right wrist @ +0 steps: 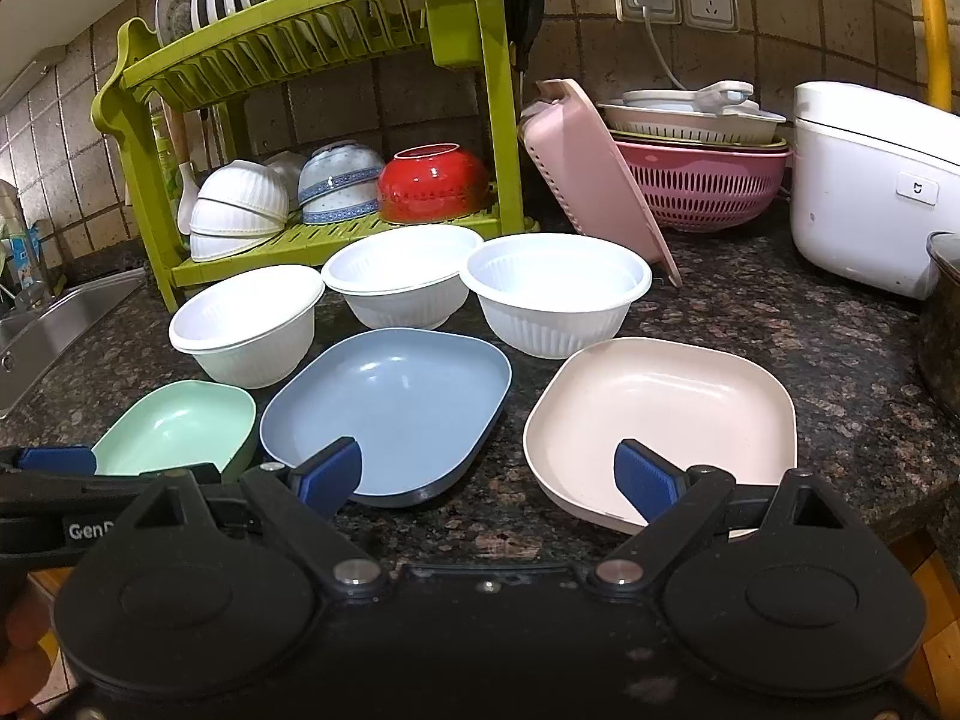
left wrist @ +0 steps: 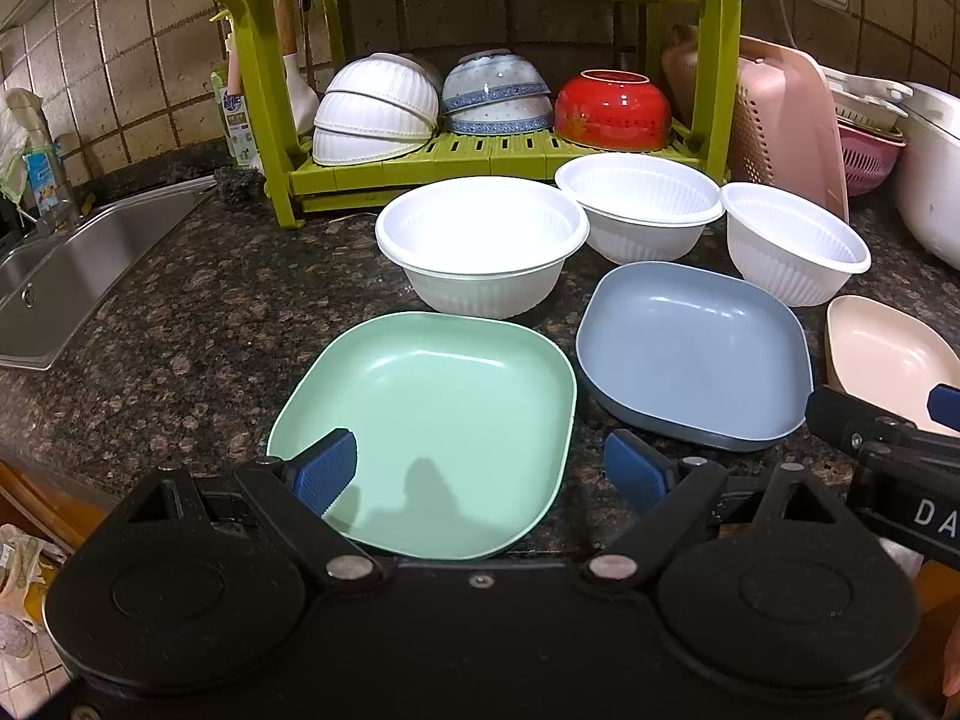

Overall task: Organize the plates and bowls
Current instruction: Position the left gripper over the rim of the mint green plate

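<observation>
Three square plates lie in a row near the counter's front edge: green, blue and pink. Behind them stand three white ribbed bowls. My left gripper hovers open over the green plate's near rim. My right gripper is open above the gap between the blue and pink plates, holding nothing.
A green dish rack at the back holds upturned white, blue-patterned and red bowls. A steel sink is at the left. Pink baskets and a white rice cooker crowd the right.
</observation>
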